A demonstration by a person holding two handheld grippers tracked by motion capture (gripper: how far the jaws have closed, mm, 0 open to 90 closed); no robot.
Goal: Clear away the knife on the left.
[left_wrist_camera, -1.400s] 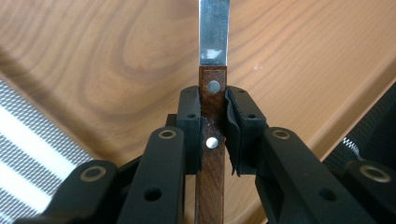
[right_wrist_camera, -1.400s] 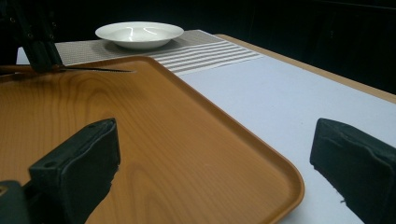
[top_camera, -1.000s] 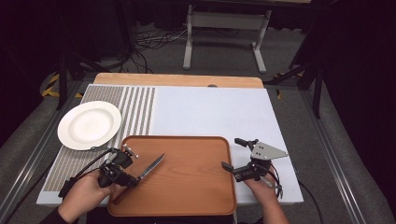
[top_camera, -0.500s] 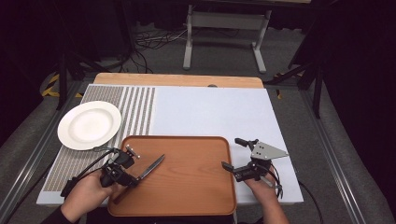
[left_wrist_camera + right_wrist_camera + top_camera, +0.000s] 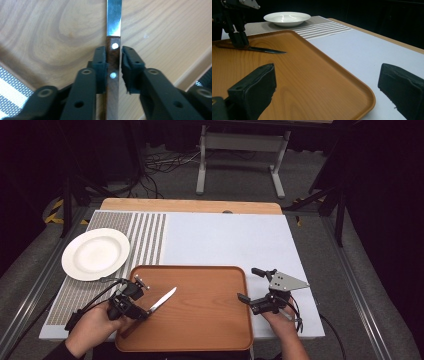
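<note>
The left claw (image 5: 113, 72) has just eased its jaws apart — a gap shows beside the knife (image 5: 113, 50) handle, likely set down on the tray (image 5: 210, 320) — while the right claw (image 5: 327, 87) waits open, empty.

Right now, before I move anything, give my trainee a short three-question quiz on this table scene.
1. True or false: the knife lies on the white plate.
2. What sits between the left tongs: A the knife's handle, B the blade's tip, C nothing?
3. What do the right tongs hold?
Key: 1 false, it lies on the wooden tray. 2 A; those tongs have just been opening, and a gap shows beside the handle. 3 nothing; they stand open at the tray's rim.
</note>
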